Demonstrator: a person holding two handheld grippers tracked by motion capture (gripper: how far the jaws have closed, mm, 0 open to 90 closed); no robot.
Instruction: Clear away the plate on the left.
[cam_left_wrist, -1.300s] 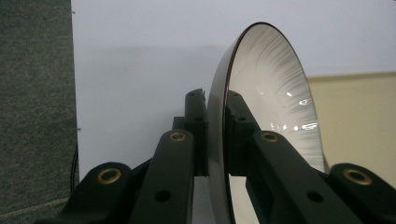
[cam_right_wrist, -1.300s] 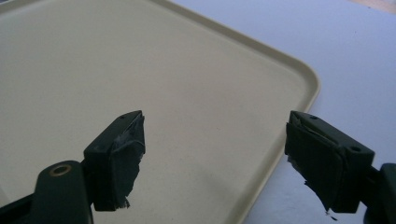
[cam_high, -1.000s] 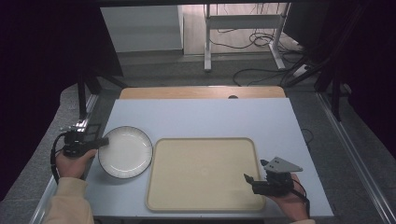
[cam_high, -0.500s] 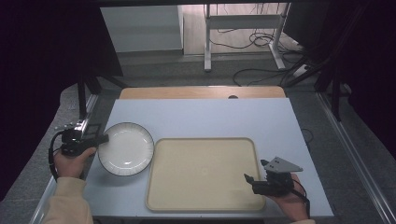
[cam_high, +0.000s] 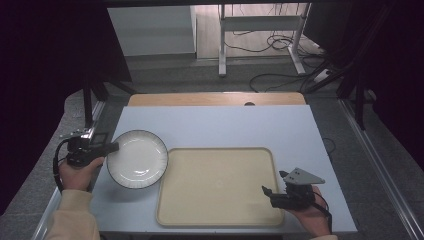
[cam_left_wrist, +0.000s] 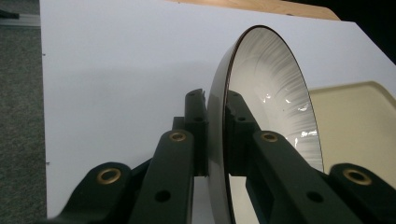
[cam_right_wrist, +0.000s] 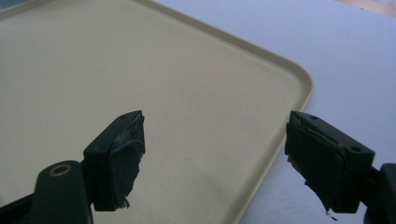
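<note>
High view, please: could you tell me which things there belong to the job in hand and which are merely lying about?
In the job:
- white plate, clamped at its rim by the left gripper
- beige tray, beside the plate
- right gripper, open over the tray's corner

Lying about:
- cables on the floor
- metal stand behind the table

plate (cam_left_wrist: 275, 93): lower edge cut off | tray (cam_right_wrist: 140, 70): partly out of frame

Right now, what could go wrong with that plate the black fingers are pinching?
The left gripper pinches the white plate only at its rim, so it might slip or tip out. The plate is lifted and tilted beside the beige tray, so its edge could knock the tray's rim. The right gripper hangs open over the tray, giving no support.
</note>
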